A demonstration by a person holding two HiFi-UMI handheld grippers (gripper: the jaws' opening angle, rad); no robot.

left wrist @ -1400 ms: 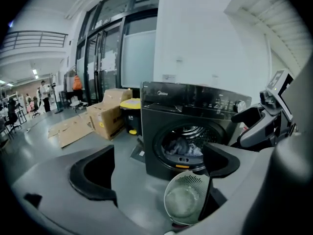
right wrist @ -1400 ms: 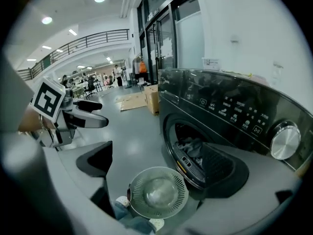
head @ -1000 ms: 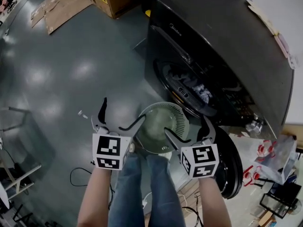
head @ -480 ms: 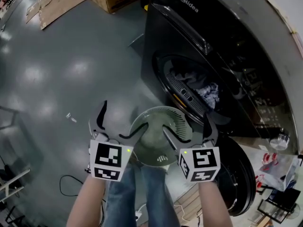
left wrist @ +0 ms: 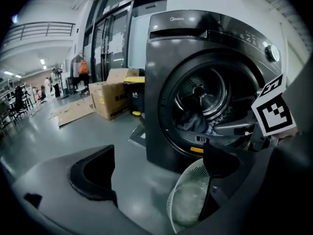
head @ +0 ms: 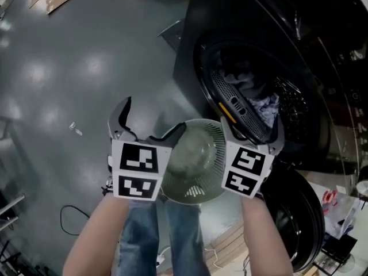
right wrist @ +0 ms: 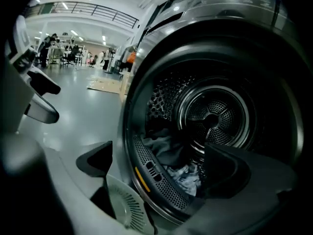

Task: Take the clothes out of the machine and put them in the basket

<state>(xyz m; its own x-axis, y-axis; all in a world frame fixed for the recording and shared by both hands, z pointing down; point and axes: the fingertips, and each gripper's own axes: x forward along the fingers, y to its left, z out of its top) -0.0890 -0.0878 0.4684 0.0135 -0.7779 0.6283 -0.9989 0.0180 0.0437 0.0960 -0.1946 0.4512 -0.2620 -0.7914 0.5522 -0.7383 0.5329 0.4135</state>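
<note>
reach-in step, nothing pulled yet

machine [left wrist: 161, 82] stands open, drum [right wrist: 215, 114] exposed. basket [head: 195, 165] is on the floor [head: 80, 68] just below the opening and looks empty. clothes [right wrist: 171, 153] are heaped at the drum's front lip. left gripper [left wrist: 156, 173] and right gripper [right wrist: 161, 168]: fingers wide, holding nothing. next move: right gripper goes into the drum and closes on the top cloth.

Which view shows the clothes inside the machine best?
The right gripper view: it looks straight into the drum at the clothes. The head view shows them from above; the left gripper view, small and far.
</note>
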